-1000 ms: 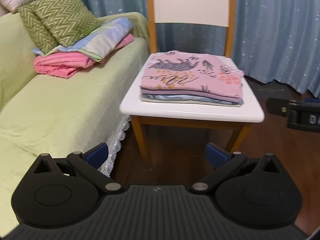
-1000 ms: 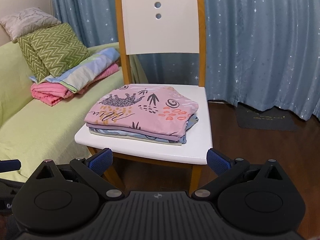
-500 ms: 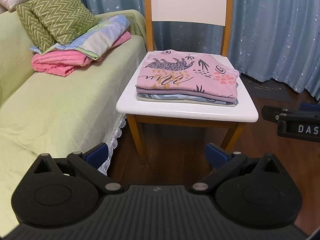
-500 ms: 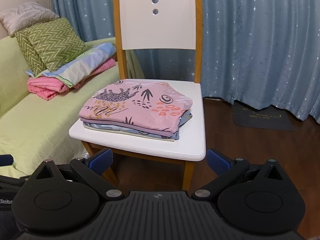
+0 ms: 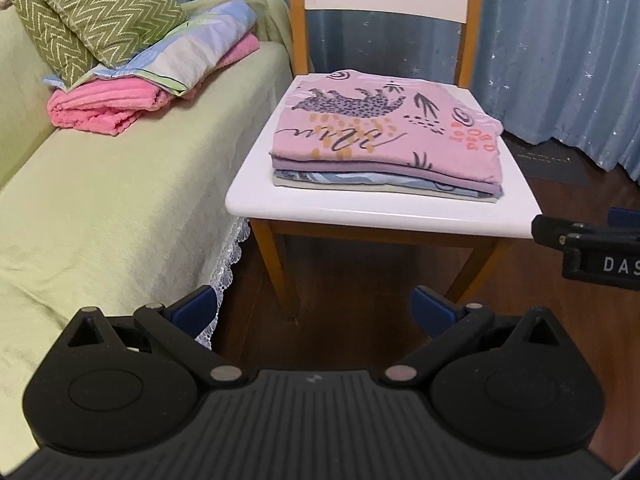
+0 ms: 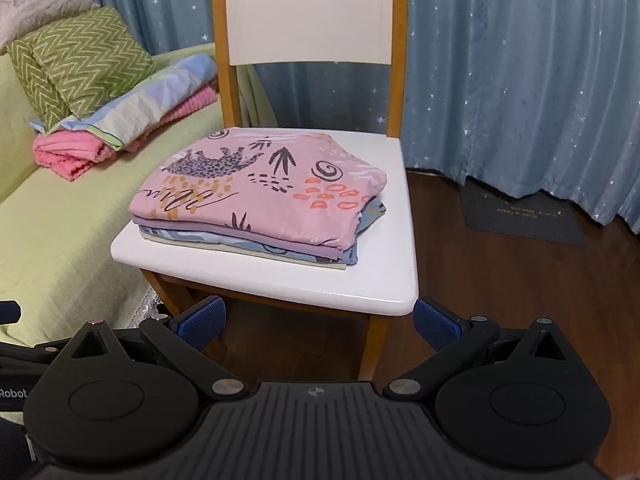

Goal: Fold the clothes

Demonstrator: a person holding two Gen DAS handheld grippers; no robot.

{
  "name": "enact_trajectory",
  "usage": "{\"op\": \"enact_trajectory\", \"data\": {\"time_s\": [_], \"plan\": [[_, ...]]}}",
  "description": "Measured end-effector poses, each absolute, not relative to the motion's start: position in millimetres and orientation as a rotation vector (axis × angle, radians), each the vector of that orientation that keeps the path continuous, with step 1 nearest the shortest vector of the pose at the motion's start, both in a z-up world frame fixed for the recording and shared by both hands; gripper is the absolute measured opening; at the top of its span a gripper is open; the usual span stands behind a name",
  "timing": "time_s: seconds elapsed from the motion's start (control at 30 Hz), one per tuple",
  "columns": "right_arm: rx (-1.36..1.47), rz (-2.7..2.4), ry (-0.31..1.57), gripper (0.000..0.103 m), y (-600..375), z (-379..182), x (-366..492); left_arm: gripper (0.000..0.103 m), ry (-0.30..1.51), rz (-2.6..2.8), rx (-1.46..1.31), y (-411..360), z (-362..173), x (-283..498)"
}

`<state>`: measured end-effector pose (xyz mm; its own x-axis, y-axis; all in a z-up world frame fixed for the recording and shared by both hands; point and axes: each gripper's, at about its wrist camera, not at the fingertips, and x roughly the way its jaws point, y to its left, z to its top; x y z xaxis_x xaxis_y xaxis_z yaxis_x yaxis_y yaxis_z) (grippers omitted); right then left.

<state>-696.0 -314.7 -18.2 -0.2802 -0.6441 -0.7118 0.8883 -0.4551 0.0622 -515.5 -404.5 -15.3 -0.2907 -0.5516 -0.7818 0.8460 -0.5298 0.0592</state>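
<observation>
Both claws are being held spread wide and empty: the left gripper point(image 5: 314, 304) and the right gripper point(image 6: 319, 316) are hovering low in front of the chair point(image 6: 280, 280), short of its front edge. The folded clothes point(image 6: 256, 196) are lying stacked on the white seat, the pink printed piece on top, blue and cream layers beneath.

The stack is likely to be disturbed if only the top layer is pinched; the lower pieces are being left loose and could be dragged askew or off the seat. On the right side the layers are already sitting slightly staggered, near the seat's right edge, so a sideways pull there is judged risky.

Open room is being offered by the bare floor in front and by the green sofa point(image 5: 100, 200) on the left. The chair back is blocking any reach from behind, and the grippers are being kept close together.
</observation>
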Motion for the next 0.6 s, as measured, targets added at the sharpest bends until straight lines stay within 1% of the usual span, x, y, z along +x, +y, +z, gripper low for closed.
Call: {"op": "enact_trajectory", "data": {"time_s": [0.6], "plan": [[0.859, -1.87, 0.448, 0.103, -346, -28, -692, 0.102, 0.506, -1.924, 0.973, -433, -31, -508]]}}
